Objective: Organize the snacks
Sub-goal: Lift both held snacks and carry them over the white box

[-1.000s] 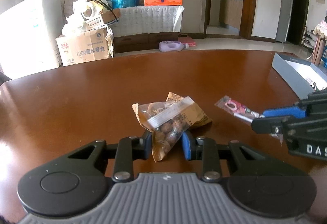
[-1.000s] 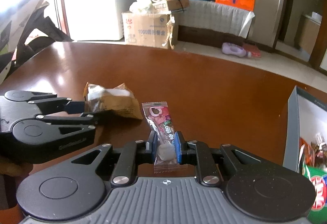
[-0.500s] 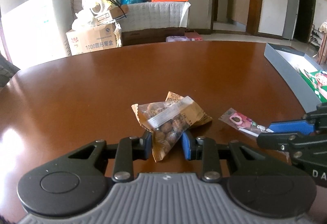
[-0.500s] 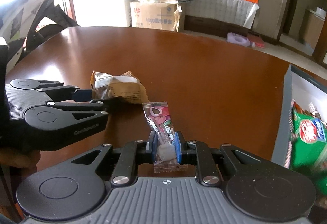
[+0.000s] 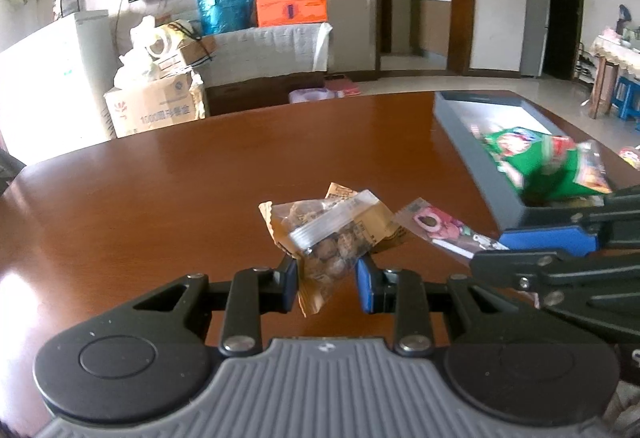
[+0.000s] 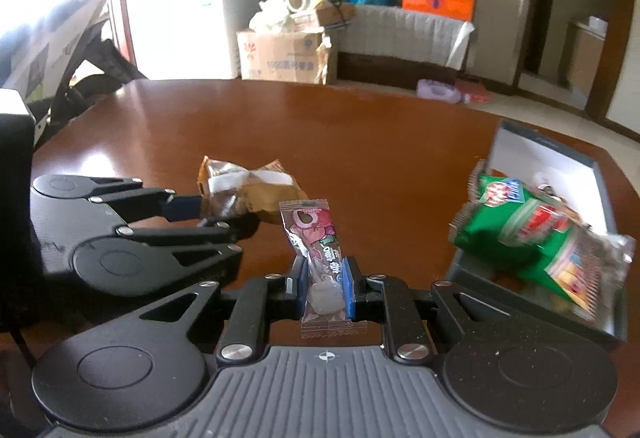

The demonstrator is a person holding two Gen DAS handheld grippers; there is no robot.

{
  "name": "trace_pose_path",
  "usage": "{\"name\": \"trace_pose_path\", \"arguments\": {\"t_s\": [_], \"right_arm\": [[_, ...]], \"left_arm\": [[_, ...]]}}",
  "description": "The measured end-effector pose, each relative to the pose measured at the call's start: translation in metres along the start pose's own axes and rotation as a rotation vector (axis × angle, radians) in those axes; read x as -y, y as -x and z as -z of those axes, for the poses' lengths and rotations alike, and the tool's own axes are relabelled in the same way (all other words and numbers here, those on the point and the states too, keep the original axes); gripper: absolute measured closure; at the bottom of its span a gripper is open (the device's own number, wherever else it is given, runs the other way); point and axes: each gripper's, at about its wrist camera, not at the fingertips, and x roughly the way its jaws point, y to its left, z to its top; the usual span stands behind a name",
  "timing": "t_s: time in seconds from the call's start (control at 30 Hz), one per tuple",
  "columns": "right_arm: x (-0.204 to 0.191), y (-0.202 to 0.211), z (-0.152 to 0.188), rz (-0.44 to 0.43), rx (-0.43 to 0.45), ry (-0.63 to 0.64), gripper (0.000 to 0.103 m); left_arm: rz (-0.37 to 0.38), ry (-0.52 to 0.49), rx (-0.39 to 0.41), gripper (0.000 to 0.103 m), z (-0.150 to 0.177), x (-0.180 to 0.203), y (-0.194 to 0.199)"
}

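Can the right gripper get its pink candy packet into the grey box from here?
Probably yes. The right gripper, shut on the pink candy packet, has bare table between it and the grey box; the green snack bags fill only its near end.

Two grippers are in view, the left gripper [image 5: 327, 288] and the right gripper [image 6: 325, 288]. Each carries one snack: one brown packet of nuts [image 5: 332, 234] and one pink candy wrapper [image 6: 318, 250]. One grey box [image 6: 592, 174] sits on the single worktop [image 6: 360, 134]; it holds one green snack bag [image 6: 516, 226] and at least one more packet, the rest too blurred to count.
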Motion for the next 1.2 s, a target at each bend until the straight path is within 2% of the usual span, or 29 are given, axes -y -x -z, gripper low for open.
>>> {"name": "trace_pose_path", "arguments": {"t_s": [0.23,0.47,0.83,1.2], "right_arm": [[0.016,0.028,0.015,0.040,0.022,-0.026,0.083],[0.041,0.052,0.025,0.085,0.062,-0.075,0.083],[0.083,0.067,0.016,0.166,0.136,-0.161,0.083],[0.133,0.043,-0.002,0.214,0.141,-0.239,0.083]], "left_arm": [[0.028,-0.029,0.011,0.075,0.007,0.043,0.027],[0.069,-0.068,0.084,0.075,-0.011,0.076,0.042],[0.138,-0.108,0.135,0.075,-0.067,0.109,0.027],[0.195,-0.130,0.158,0.075,-0.118,0.146,-0.021]]}}
